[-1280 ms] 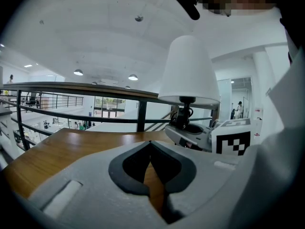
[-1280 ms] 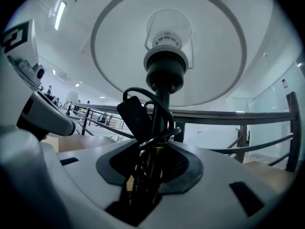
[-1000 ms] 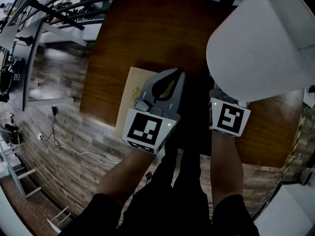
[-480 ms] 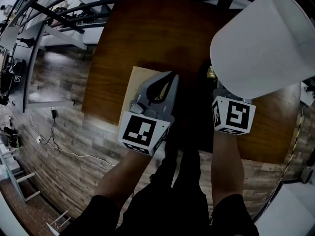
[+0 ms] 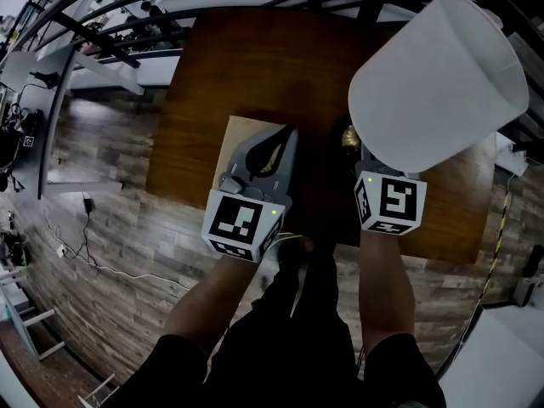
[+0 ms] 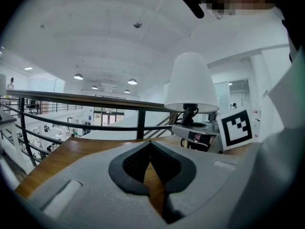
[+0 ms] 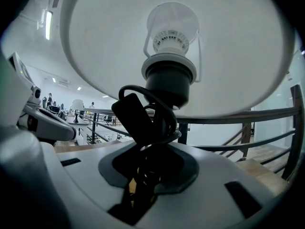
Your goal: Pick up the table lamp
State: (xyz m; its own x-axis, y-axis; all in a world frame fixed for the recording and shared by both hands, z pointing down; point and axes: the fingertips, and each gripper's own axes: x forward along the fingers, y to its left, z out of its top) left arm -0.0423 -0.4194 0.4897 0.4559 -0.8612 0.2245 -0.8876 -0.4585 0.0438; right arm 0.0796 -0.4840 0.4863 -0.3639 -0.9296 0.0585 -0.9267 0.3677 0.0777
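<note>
left gripper (image 6: 150,150): your jaws are pressed together on nothing. It hovers over the mat (image 5: 223,155), at 9 o'clock of your right gripper.
right gripper (image 7: 143,175): jaws narrow, clamped on the lamp's stem just under the socket, with the coiled cord (image 7: 143,116) caught between them.
lamp (image 5: 433,83): at your 1 o'clock and roughly upright. Its white shade spreads over your right gripper.
table (image 5: 246,66): brown wood, running from the mat out to 12 o'clock.
done: the grip on the stem looks secure.
left: the base is hidden under the shade, so you cannot tell whether it is clear of the table. Judge the lift unfinished until it shows.
</note>
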